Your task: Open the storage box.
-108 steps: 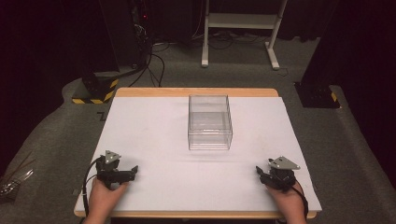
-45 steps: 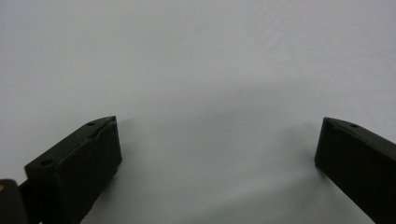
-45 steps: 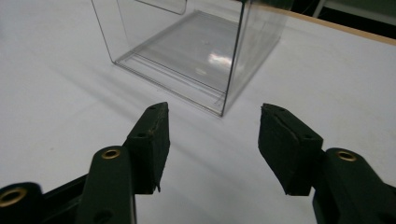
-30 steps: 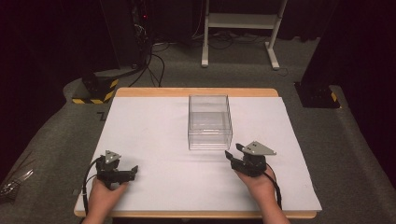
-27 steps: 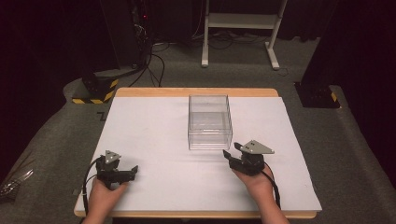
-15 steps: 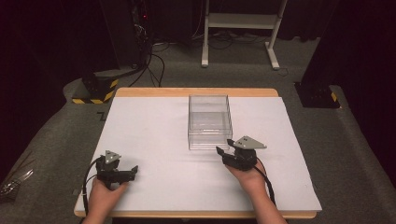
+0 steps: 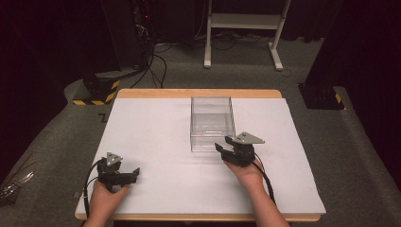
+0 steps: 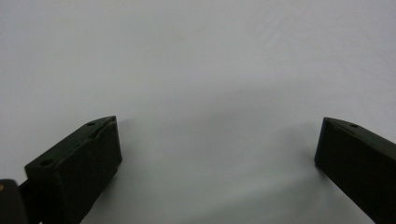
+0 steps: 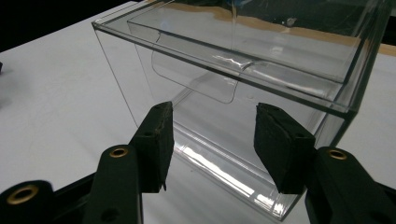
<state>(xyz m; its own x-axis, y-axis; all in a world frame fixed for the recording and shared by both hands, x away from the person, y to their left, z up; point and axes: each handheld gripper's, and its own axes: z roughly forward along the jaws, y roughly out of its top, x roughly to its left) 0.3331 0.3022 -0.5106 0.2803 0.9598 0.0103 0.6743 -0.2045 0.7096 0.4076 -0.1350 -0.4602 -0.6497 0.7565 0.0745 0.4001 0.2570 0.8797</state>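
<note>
**Two grippers on a white table, the right one at a clear box**

At the near left of the table (image 7: 156, 123), the left hand (image 7: 105, 201) rests near the front edge and holds the left gripper (image 7: 134, 173), which lies low over the white surface and points to the right. A black cable loops from it back toward the wrist, and a small grey three-cornered plate sits on top. In the left gripper view its two black jaws stand wide apart, with nothing but bare white tabletop between them.

In the middle of the table, a little toward the far side, stands the clear box (image 7: 212, 122). It is upright, open at the top, with see-through walls and nothing visible inside. The right gripper view shows a thin inner wall or panel with a rounded cut-out just behind the near wall of the box (image 9: 243, 70).

Just right of centre, the right hand (image 7: 246, 171) holds the right gripper (image 7: 220, 148) at the near right corner of the box, pointing left and away from the person. In the right gripper view the right gripper (image 9: 212, 140) has its jaws apart, and they frame the lower near wall of the box. Whether they touch the wall cannot be told.

Beyond the table lie a grey carpet, dark cables and a white stand.
</note>
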